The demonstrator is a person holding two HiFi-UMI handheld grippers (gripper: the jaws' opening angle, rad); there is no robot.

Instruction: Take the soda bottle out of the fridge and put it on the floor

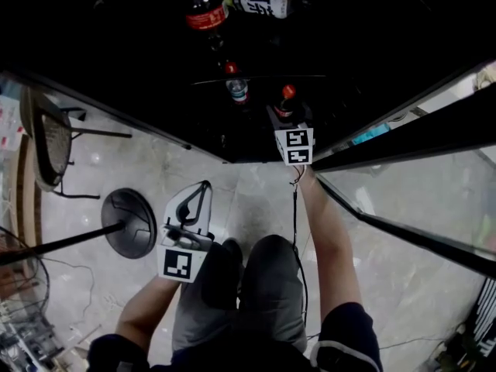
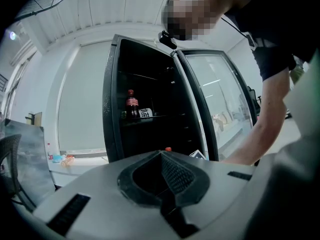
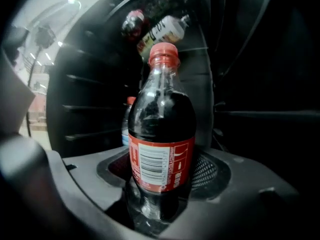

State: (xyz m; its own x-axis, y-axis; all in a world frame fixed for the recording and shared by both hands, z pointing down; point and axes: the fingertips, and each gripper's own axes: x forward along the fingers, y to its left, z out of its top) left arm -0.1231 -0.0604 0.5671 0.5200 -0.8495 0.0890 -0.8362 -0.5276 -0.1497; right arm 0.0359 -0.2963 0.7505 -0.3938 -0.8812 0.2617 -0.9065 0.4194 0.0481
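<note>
Now, bottle (image 3: 161, 134): upright, low inside fridge (image 2: 112, 109), near front edge.
Right gripper (image 1: 291, 122): tongs pinching bottle at label.
Left gripper (image 1: 200, 196): tongs pressed together, empty, above floor (image 1: 256, 200).
Neighbour (image 1: 236, 88): smaller bottle just beside.
Handling: firm pinch, bottle vertical, straight pull outward clear of neighbour and door, base flat on floor.

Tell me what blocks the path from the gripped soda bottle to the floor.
Nothing visible does. The right gripper holds the soda bottle just inside the open fridge, and bare floor lies directly in front. A round stand base sits to the person's left, clear of it.
</note>
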